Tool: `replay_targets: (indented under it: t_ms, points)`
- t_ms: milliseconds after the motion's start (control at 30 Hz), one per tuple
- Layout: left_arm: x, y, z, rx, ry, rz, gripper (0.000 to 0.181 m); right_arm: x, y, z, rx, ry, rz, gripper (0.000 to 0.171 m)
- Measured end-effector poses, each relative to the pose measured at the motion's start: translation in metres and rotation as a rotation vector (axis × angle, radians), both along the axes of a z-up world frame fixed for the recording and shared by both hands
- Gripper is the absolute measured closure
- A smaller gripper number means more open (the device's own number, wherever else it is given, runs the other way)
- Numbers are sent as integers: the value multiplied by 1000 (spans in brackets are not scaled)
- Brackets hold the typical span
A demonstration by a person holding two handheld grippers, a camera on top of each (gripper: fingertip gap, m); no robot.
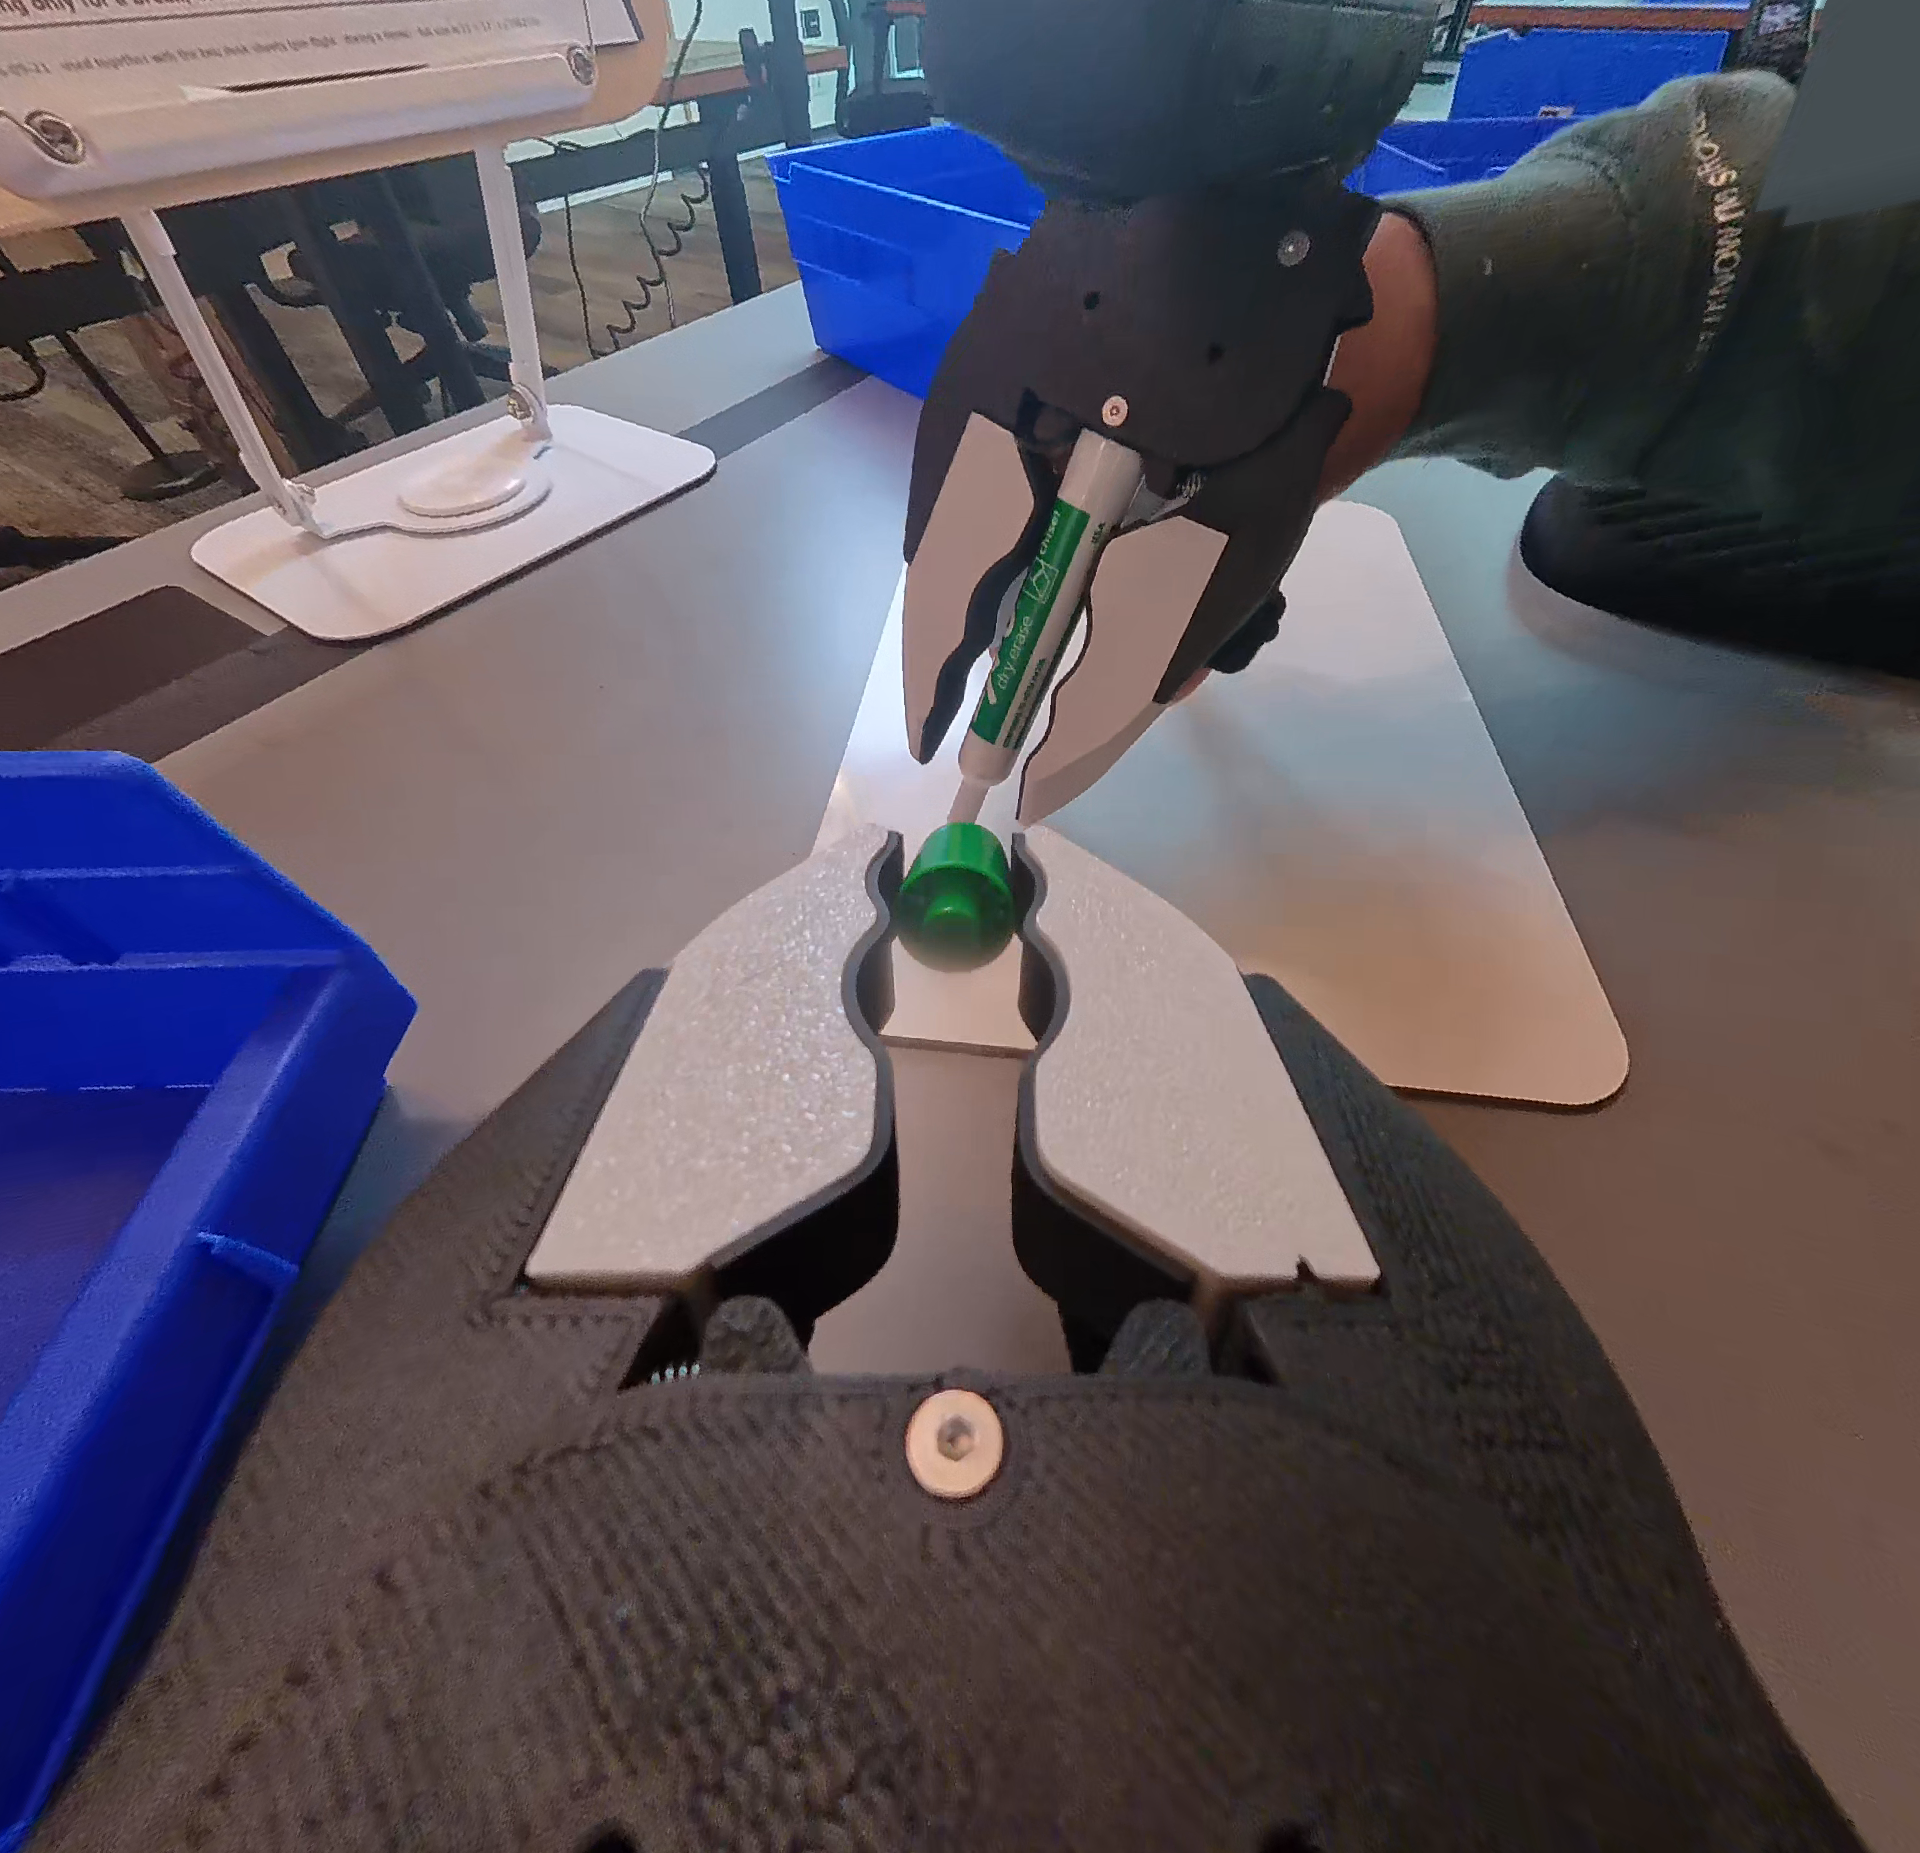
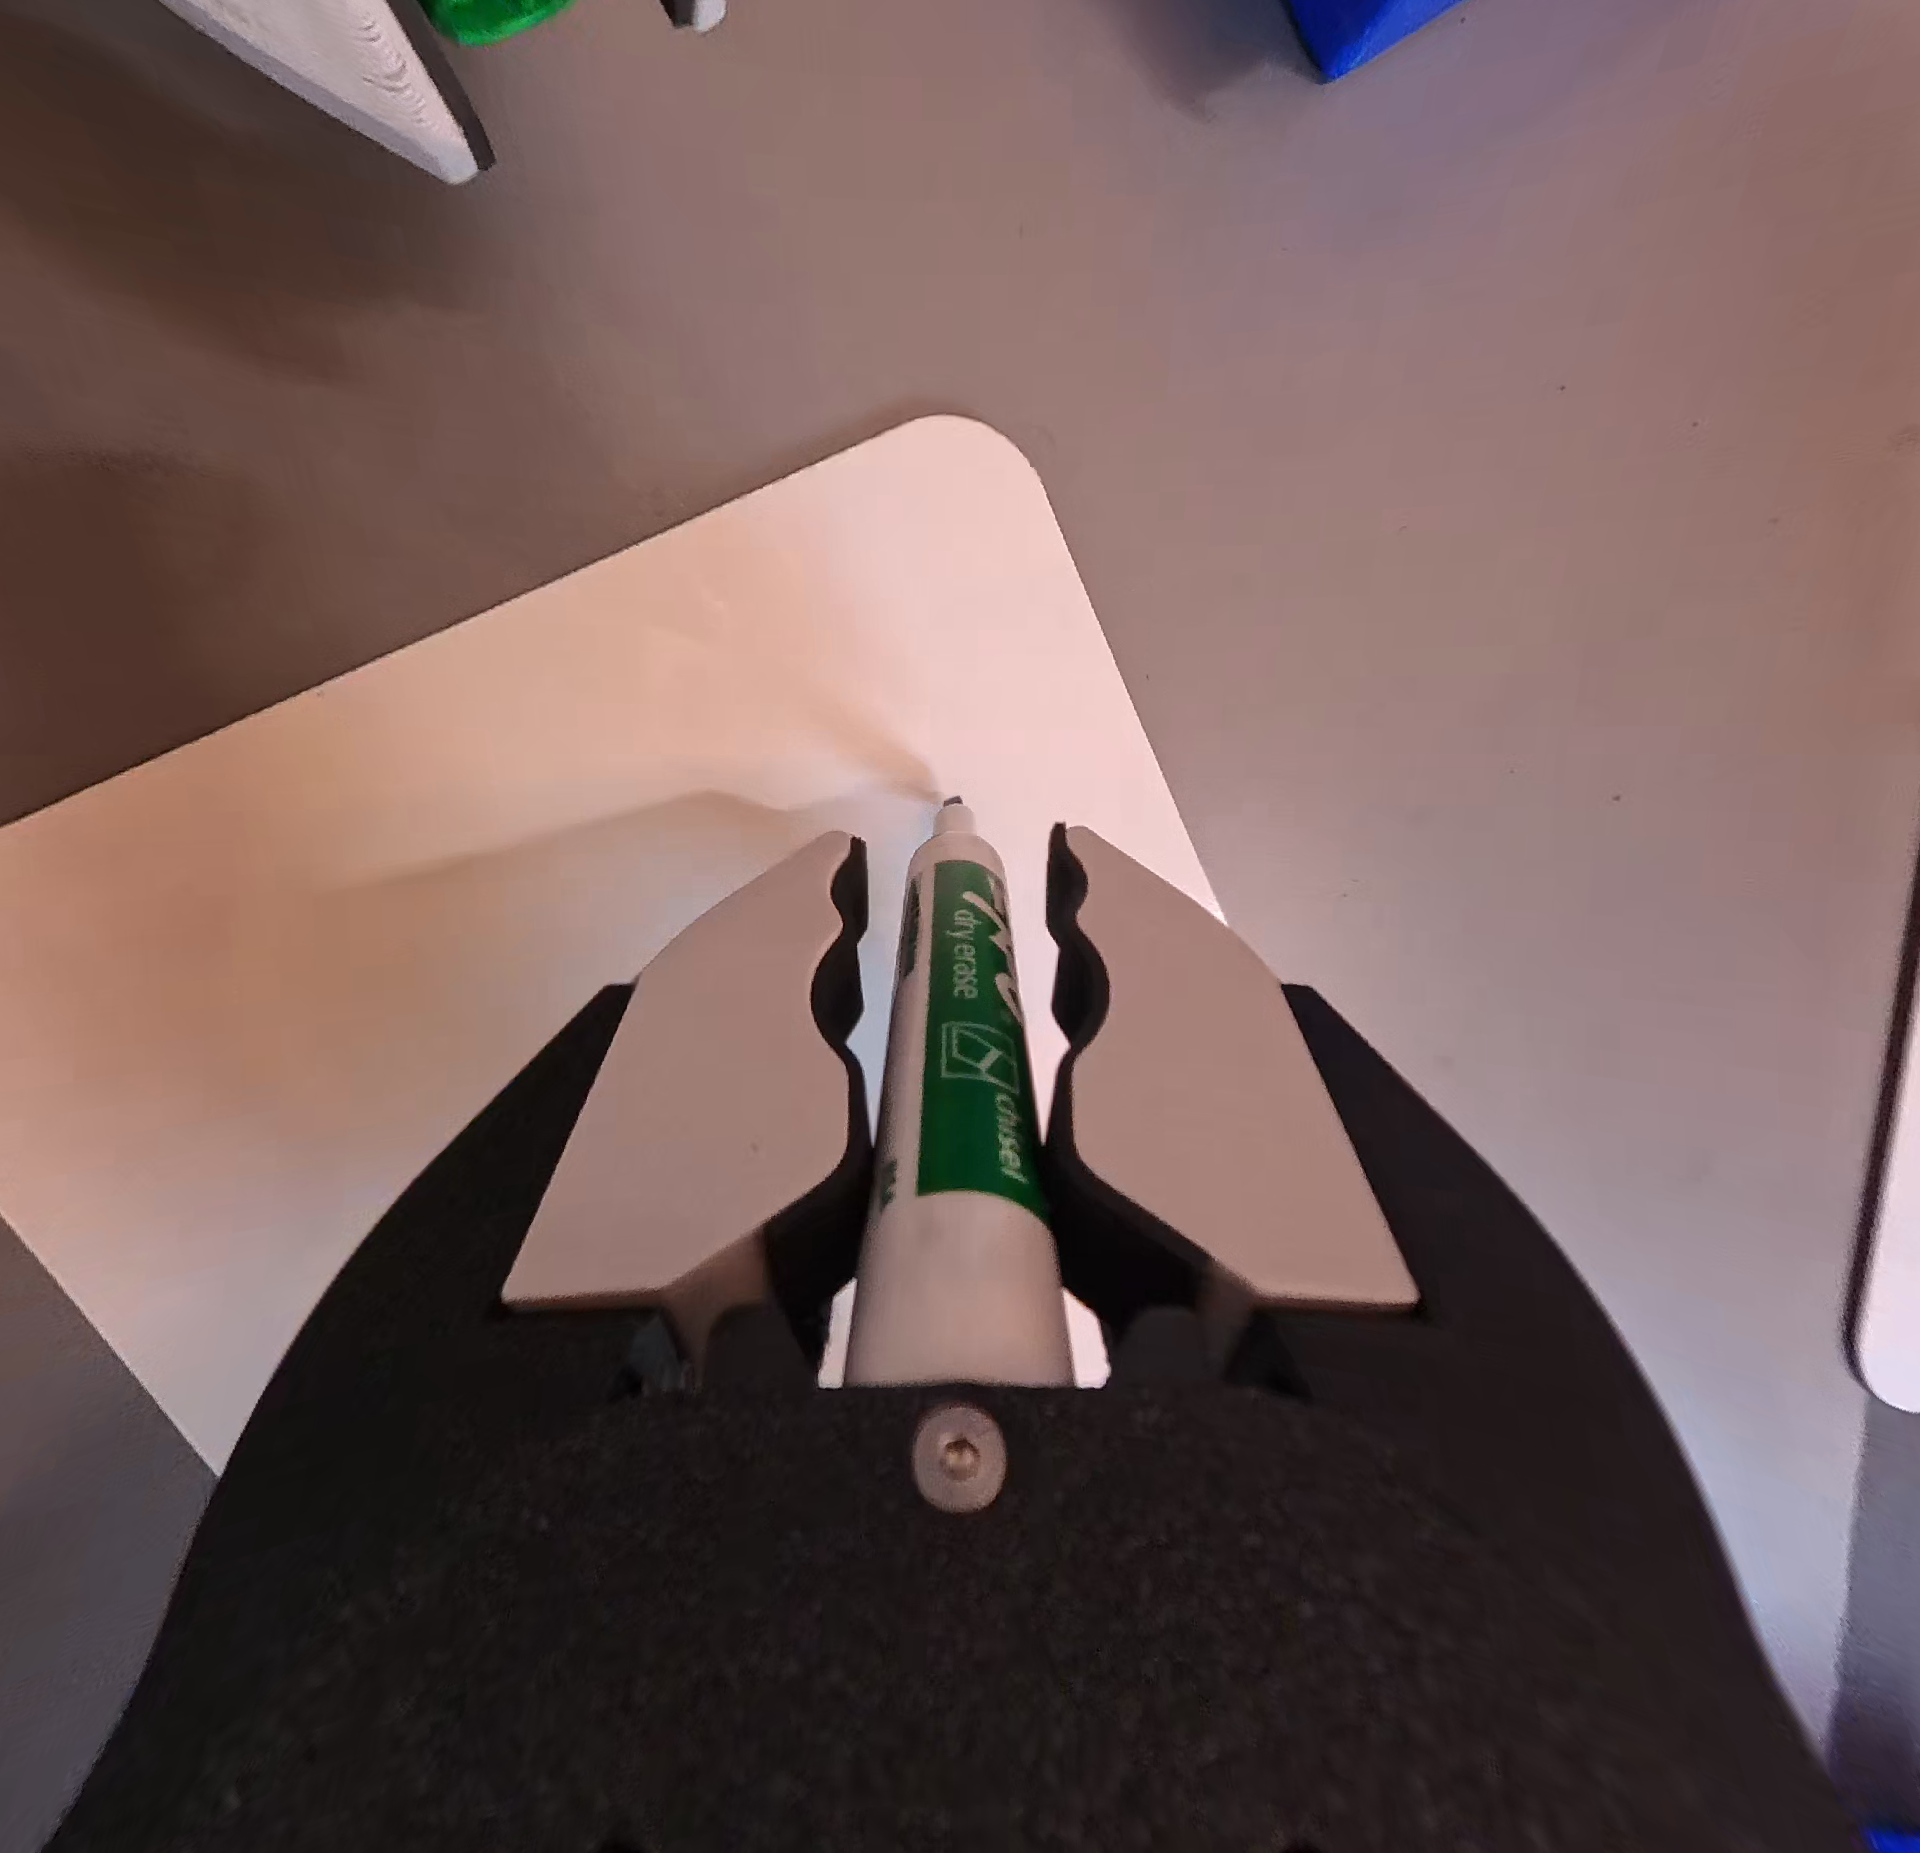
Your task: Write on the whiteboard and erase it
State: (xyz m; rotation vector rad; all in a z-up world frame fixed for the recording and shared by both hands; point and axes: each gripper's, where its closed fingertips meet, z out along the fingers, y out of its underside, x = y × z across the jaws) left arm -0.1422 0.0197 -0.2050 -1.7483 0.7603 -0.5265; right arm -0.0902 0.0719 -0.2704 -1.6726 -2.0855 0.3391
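My right tool (image 2: 954, 847) is clamped on the marker (image 2: 961, 1128), which runs forward along the fingers with its barrel wedged between them near their base. Its dark tip pokes out just past the fingertips and sits at the board (image 2: 520, 816), close to the board's far right corner; I cannot tell whether it actually touches. The board lies flat on the grey bench (image 2: 1455, 453) and shows no marks.

My left tool (image 1: 954, 847) is closed on the green cap (image 1: 954, 899), pinched between the fingertips, its closed end facing my camera. It hangs over the near edge of the board (image 1: 1299, 868) — the marker (image 1: 1029, 608) slopes down toward it from the other side, its tip just behind the cap. The right tool (image 1: 971, 780), held by a hand (image 1: 1392, 349) in a dark sleeve, is over the board's middle.

A blue bin (image 1: 156, 1076) stands on the bench left of the board, another (image 1: 894, 245) beyond it, and a white stand (image 1: 457, 515) with a printed sheet stands off the board's far left.
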Motion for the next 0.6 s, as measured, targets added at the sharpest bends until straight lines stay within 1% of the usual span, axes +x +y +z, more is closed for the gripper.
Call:
replay_targets:
  t_ms: [167,300,433,600]
  points:
    - [0,0,-3,-14,11,-2,162,4,4,0,58,-110,49,137]
    - [-3,1,-6,-39,21,15,162,4,8,-2,91,-162,73,137]
    - [-6,3,-7,-50,22,33,162,-1,7,-4,96,-177,95,137]
    - [-24,13,-2,-45,-1,127,162,-14,0,-4,90,-173,143,137]
